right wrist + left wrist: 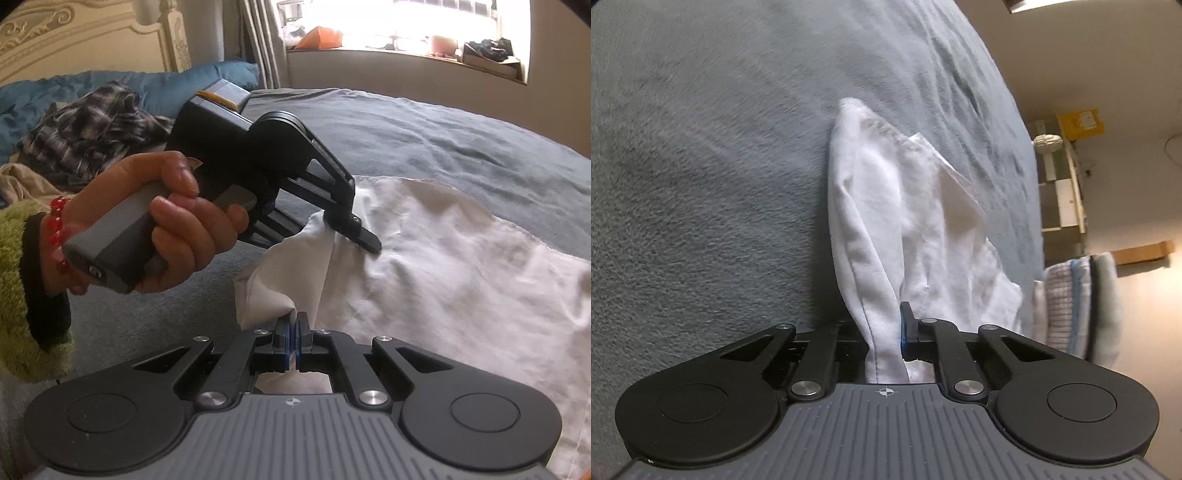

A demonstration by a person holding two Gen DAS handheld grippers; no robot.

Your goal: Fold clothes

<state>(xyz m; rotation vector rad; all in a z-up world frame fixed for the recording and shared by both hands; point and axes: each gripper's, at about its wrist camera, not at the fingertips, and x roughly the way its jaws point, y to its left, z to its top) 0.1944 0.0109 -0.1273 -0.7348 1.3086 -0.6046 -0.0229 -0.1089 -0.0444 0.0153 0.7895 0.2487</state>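
A white garment (905,206) lies rumpled on the grey bed cover (701,184). In the left wrist view a fold of it runs up between my left gripper (886,328) jaws, which are shut on it; only the right blue pad shows, the other is behind the cloth. The right wrist view shows the garment (443,266) spread to the right. There the left gripper (364,240), held by a hand (166,221), pinches a raised ridge of the cloth. Close in front, my right gripper (295,332) is shut on a bunched corner of the same garment.
A plaid shirt (96,122) and other clothes are heaped at the back left before a blue pillow (166,85) and the headboard (74,33). A folded stack of striped cloth (1078,295) sits at the bed's edge, shelves (1063,184) beyond. The holding arm wears a green fuzzy sleeve (22,288).
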